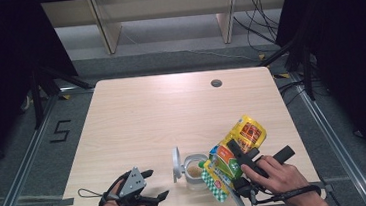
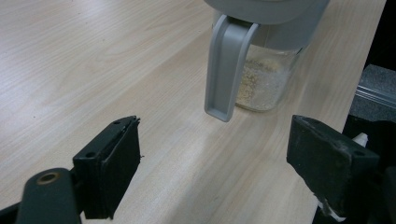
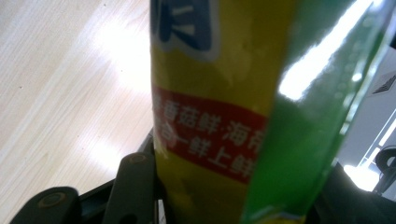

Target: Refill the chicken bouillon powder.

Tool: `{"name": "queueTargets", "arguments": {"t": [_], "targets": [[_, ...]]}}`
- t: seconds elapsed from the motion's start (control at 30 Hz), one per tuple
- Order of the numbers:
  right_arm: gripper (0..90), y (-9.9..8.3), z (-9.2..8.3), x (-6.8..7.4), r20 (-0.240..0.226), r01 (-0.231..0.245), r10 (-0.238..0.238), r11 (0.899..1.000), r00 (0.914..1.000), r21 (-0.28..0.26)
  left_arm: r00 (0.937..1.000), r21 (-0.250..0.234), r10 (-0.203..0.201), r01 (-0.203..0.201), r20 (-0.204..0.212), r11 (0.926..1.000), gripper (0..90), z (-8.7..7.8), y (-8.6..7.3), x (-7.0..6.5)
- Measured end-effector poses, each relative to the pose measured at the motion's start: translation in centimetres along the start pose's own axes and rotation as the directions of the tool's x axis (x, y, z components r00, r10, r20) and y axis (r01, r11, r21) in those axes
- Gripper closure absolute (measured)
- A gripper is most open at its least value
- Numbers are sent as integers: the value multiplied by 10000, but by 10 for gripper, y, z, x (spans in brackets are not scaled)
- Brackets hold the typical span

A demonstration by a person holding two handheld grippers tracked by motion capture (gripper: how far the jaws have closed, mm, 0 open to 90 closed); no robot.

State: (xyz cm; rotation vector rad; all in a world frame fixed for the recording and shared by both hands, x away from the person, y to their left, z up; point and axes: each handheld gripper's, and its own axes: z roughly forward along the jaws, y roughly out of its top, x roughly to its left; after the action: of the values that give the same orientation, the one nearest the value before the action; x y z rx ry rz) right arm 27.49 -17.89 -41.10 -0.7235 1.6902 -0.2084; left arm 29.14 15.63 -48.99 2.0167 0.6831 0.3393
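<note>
The seasoning bag (image 1: 235, 151), yellow and green with a red band of print, lay tilted near the table's front right edge, its lower mouth end dipped toward the small glass jar (image 1: 195, 169) at about nine o'clock from it. The right gripper (image 1: 241, 164) had its jaws clamped on the bag's middle, the person's right hand (image 1: 278, 177) behind it at about four o'clock; in the right gripper view the glossy bag (image 3: 219, 107) rose between the jaws and hid most else.

The jar stood upright just beside the bag's mouth, with a shallow layer of pale granules at its bottom, and its grey flip lid (image 1: 177, 164) hung open on the nine o'clock side. In the left gripper view the jar (image 2: 264, 79) stood ahead at twelve o'clock, its grey lid tab (image 2: 226, 70) hanging down the front.

The left gripper (image 1: 148, 189) rested low near the front edge, at about eight o'clock from the jar and apart from it, jaws wide apart and holding nothing. The wooden table (image 1: 137, 122) was otherwise bare.

The step in hand looked like pouring from bag into jar. The next move would call for keeping the bag's mouth over the jar's narrow opening, tilting gently to avoid spilling, while the left gripper could close in to steady the jar.
</note>
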Motion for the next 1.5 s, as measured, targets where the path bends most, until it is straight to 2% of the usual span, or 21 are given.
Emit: {"name": "queueTargets", "arguments": {"t": [0.5, 0.57, 0.6, 0.73, 0.83, 1.23, 1.27, 1.4, 1.43, 1.5], "targets": [[571, 3, -1, -1, 84, 170, -170, 9999, 9998, -2, 10000, 8, -17, 17, 9, 10000, 168, 0, 0, 0], [575, 5, 0, 0, -107, 108, -109, 9999, 9999, -100, 10000, 11, -25, 25, -50, 10000, 168, -1, 0, 0], [575, 5, 0, 0, 63, 124, -124, 9999, 9999, -88, 10000, 8, 57, -57, -43, 10000, 168, -1, 0, 0], [576, 4, -1, -1, 60, 83, -82, 9999, 9999, -75, 10000, 9, -33, 33, -8, 10000, 168, 0, 0, 0], [576, 4, -1, -1, 40, 95, -95, 9999, 9999, -57, 10000, 1, 60, -60, -10, 10000, 168, -1, 0, 0], [576, 1, -3, -2, 109, 118, -118, 9999, 9999, 27, 10000, -1, 21, -21, -45, 10000, 168, -1, 0, 0], [577, 2, -3, -3, -48, 120, -119, 9999, 9999, 29, 10000, 8, 32, -32, -49, 10000, 168, -1, 0, 0], [577, 3, -3, -2, 62, 144, -144, 9998, 9999, -105, 10000, 6, 21, -21, -8, 10000, 168, -1, 0, 0], [577, 4, -3, -1, 82, 168, -167, 9998, 9998, -98, 9996, 256, 281, -279, -64, 9993, 168, -2, 1, 2], [577, 4, -2, -2, 52, 146, -145, 9998, 9999, -107, 9996, 231, 261, -259, -70, 9994, 168, -2, 1, 2]]}}
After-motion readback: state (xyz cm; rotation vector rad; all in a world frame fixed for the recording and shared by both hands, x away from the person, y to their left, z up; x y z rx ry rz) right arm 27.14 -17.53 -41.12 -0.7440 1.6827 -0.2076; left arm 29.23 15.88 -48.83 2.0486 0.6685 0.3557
